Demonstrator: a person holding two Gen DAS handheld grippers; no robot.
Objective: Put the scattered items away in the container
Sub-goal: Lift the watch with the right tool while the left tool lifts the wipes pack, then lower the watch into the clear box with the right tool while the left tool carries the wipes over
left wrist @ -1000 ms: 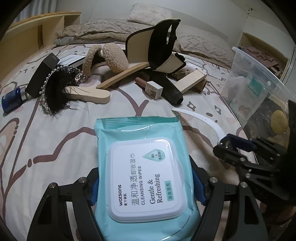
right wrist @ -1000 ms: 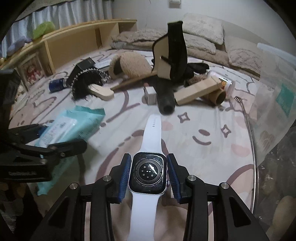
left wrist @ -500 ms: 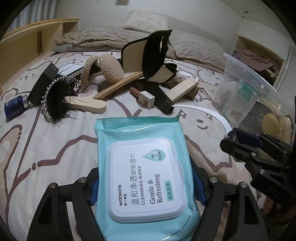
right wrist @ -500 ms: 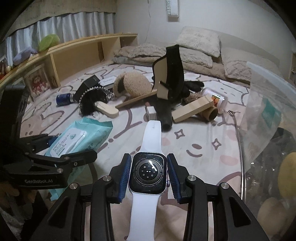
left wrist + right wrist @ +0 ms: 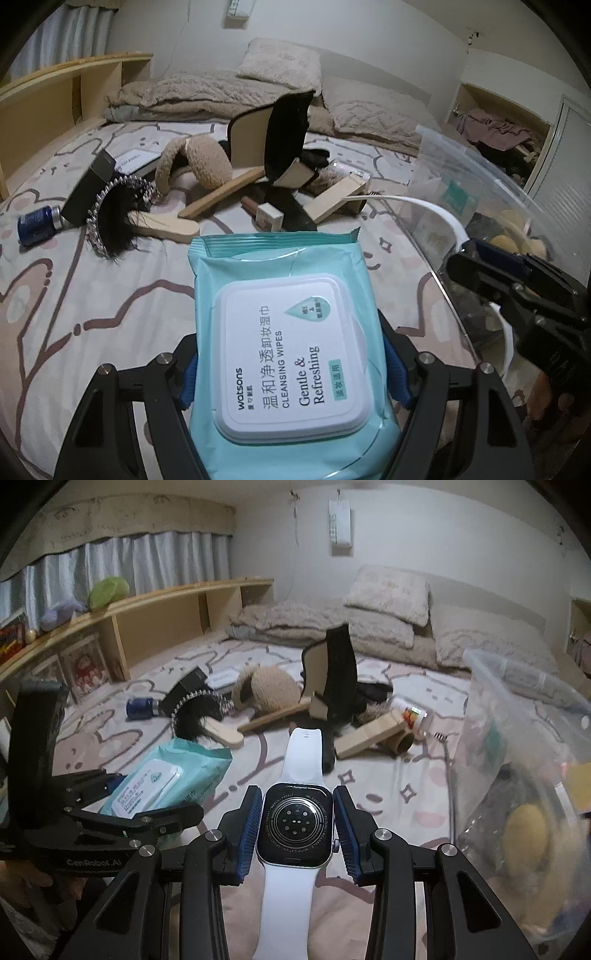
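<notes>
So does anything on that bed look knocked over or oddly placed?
Yes. A clear pill bottle lies tipped on its side beside a cardboard tube, and a small blue bottle also lies flat. A black and tan shoe stands propped upright in a jumbled pile. Nothing looks spilled or broken.

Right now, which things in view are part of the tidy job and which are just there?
In the job:
- wipes pack, in left gripper
- watch, in right gripper
- clear container
- scattered: slippers, tiara, blue bottle

Just there:
- pillows
- shelf
- curtain
</notes>
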